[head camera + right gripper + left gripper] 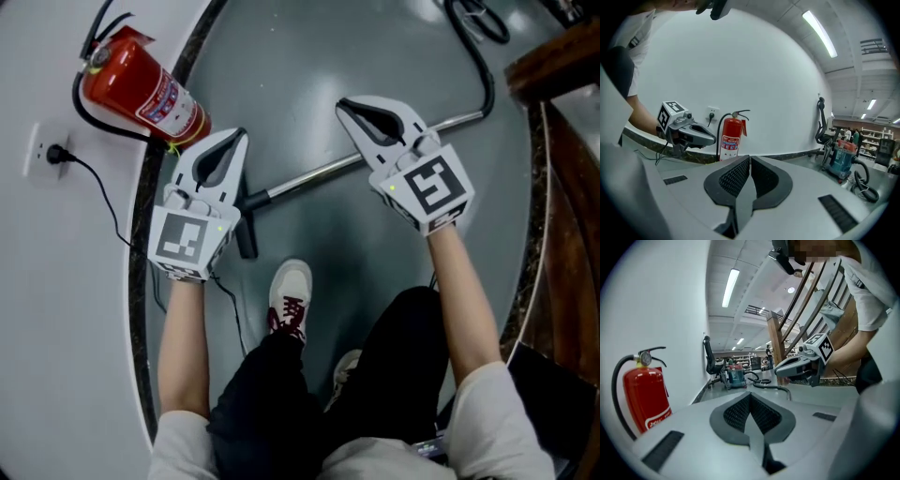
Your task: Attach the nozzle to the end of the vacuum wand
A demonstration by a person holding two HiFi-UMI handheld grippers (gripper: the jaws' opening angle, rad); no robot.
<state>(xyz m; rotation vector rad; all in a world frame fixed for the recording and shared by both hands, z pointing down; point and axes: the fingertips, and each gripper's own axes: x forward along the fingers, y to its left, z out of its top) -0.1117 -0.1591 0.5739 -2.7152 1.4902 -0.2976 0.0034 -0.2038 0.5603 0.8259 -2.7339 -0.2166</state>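
Since neither gripper carries anything, both seem to be held up off the floor simply to be out of the way of the work. The left gripper (236, 141) has its jaws pressed together with nothing between the pads, and the right gripper (349, 106) is likewise closed and empty; each points away from the person, roughly level. Below them the vacuum wand (314, 179) lies flat on the grey floor (309, 84), a slim shiny metal tube running from near left to far right, where it meets a black hose (487, 75) that curves off toward the far edge. The nozzle (247, 239) is a short black piece at the wand's left end, near the person's white shoe (291, 292) and partly hidden under the left gripper. It looks joined to the tube at an angle, though whether it is fully seated cannot be told. On that reading the attaching appears done or nearly so, which would explain why both hands are away from it. A red fire extinguisher (141, 89) stands by the white wall (56, 281) at the left, apart from the wand, and a blue-green vacuum (736, 377) sits far off.
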